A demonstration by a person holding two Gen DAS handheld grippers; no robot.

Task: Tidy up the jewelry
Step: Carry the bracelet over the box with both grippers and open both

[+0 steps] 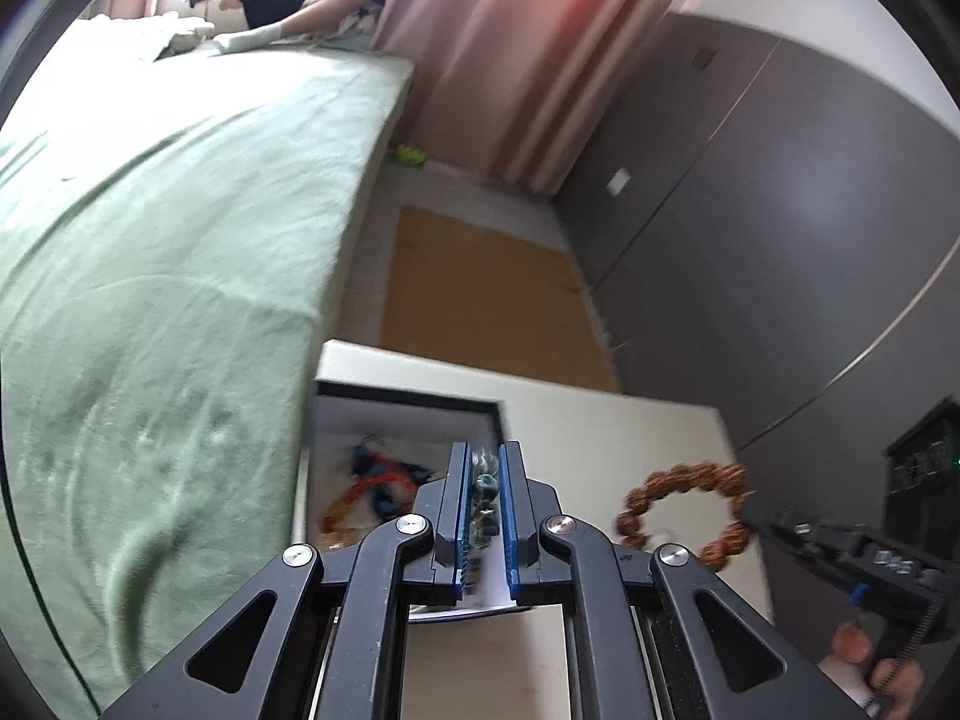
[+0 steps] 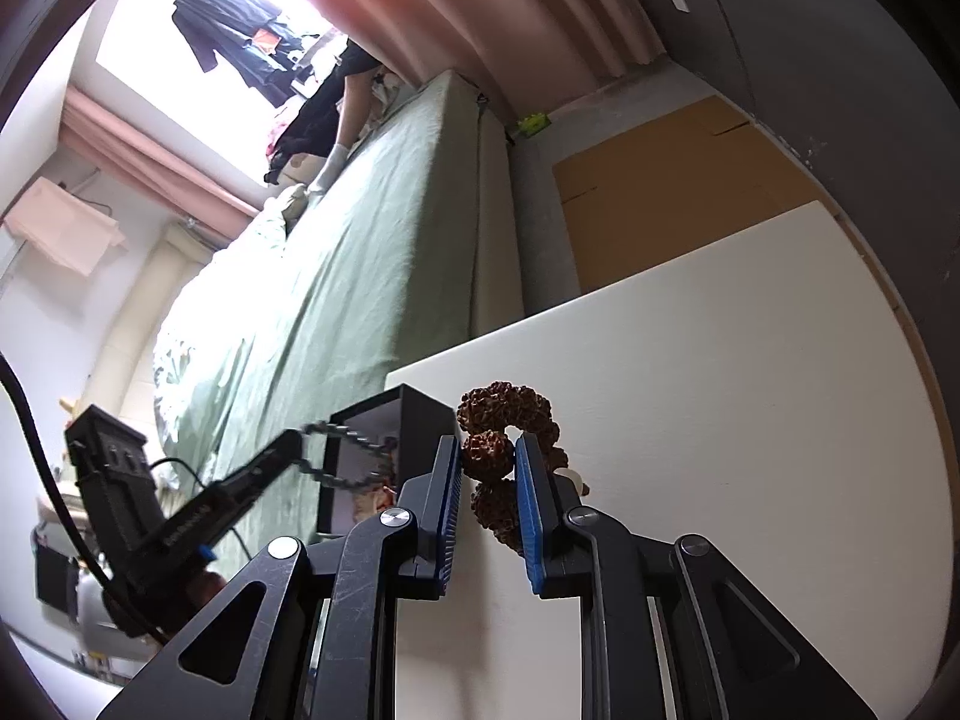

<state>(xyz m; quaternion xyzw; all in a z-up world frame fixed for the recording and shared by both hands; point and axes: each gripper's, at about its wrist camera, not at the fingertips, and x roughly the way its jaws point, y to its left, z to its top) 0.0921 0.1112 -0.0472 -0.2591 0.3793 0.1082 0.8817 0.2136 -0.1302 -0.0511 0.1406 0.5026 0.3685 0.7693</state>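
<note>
My left gripper (image 1: 485,462) is shut on a dark grey-blue bead bracelet (image 1: 485,495) and holds it above the black-rimmed jewelry box (image 1: 408,399), which holds a tangle of orange and blue jewelry (image 1: 378,480). My right gripper (image 2: 487,447) is shut on a brown rough-bead bracelet (image 2: 489,456) and holds it over the white table (image 2: 720,390). The brown bracelet also shows in the left wrist view (image 1: 684,510), hanging as a ring from the right gripper (image 1: 750,525). The left gripper (image 2: 294,447) with its dark bracelet (image 2: 345,459) shows in the right wrist view, by the box (image 2: 420,414).
A bed with a green cover (image 1: 150,228) runs along the table's left side. A person (image 1: 288,6) sits at its far end. Brown cardboard (image 1: 480,288) lies on the floor beyond the table. Grey cabinet doors (image 1: 780,240) stand at the right, pink curtains (image 1: 528,30) behind.
</note>
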